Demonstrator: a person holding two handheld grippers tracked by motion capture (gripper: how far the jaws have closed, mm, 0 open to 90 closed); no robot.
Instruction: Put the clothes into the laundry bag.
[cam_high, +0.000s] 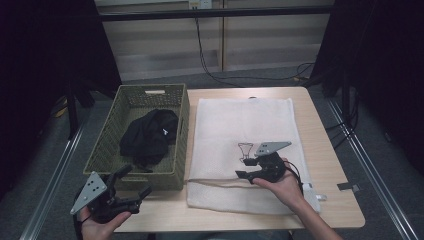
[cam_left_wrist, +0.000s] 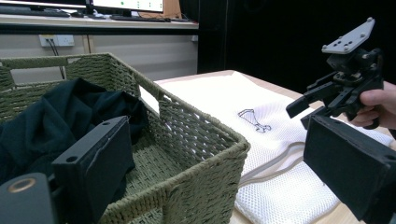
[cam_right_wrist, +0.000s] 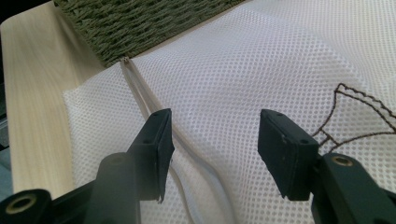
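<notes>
A white mesh laundry bag (cam_high: 245, 120) lies flat on the wooden table, with a small dark embroidered figure (cam_high: 245, 150) near its middle. Left of it stands a green woven basket (cam_high: 107, 135) holding a crumpled black garment (cam_high: 150, 136). My right gripper (cam_high: 242, 168) hovers open just over the bag's near half. In the right gripper view its jaws (cam_right_wrist: 215, 144) straddle bare mesh, and the bag's zipper (cam_right_wrist: 140, 93) runs under the left jaw. My left gripper (cam_high: 137, 180) is open and holds nothing by the basket's near left corner, pointing across the basket (cam_left_wrist: 196, 135) toward the right gripper (cam_left_wrist: 299, 114).
The basket's wall sits right against the bag's left edge. A small tag (cam_high: 314, 192) sticks out at the bag's near right corner, with a grey piece of tape (cam_high: 347, 186) beside it on the table. Cables trail on the floor beyond the far edge.
</notes>
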